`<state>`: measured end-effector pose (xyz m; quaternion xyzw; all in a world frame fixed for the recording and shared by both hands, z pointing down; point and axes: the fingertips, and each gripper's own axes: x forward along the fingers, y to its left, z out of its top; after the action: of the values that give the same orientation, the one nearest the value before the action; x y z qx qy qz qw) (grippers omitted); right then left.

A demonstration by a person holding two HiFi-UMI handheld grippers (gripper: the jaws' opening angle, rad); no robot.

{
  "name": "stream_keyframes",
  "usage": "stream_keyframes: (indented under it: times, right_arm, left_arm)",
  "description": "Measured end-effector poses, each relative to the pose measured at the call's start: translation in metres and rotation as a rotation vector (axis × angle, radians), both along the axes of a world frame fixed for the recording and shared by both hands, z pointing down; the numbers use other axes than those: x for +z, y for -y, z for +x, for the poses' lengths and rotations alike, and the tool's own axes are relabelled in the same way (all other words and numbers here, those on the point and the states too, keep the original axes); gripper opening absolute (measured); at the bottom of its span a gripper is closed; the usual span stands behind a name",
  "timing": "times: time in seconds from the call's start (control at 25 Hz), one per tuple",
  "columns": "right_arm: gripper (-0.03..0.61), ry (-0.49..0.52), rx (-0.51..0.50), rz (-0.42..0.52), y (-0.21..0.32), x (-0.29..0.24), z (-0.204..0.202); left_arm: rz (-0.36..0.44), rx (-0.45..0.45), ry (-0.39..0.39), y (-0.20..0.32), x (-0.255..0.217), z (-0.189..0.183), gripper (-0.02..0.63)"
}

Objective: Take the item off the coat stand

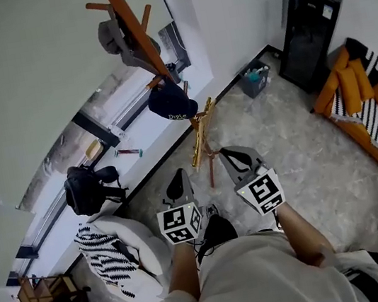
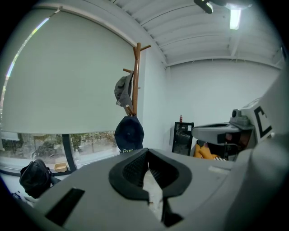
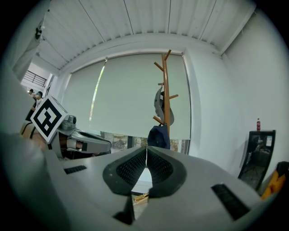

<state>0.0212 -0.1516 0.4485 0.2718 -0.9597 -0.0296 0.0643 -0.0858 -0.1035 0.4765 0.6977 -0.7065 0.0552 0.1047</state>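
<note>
The left gripper (image 1: 177, 179) is closed on nothing, well short of the stand (image 1: 130, 22). Two caps hang there: a grey cap (image 1: 111, 36) up high and a dark cap (image 1: 171, 104) on a lower peg (the task does not say which one is meant). The right gripper (image 1: 237, 153) is likewise closed and empty. If either arrives with its jaws together, it would likely only nudge a cap and set it swinging. A sideways pull, not a lift off the peg, could snag the cap, rock the slim stand, or shake the other cap loose
</note>
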Motion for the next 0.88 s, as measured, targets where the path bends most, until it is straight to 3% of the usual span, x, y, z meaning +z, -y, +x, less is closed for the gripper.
stream_keyframes:
  times: [0.48, 0.88]
  right_arm:
    - [0.006, -0.05, 0.104, -0.07, 0.085, 0.013, -0.075]
    - [0.006, -0.066, 0.187, -0.115, 0.127, 0.036, -0.122]
  left_arm:
    - [-0.068, 0.098, -0.026, 0.097, 0.018, -0.099, 0.011]
    - [-0.072, 0.167, -0.028, 0.141, 0.026, -0.139, 0.011]
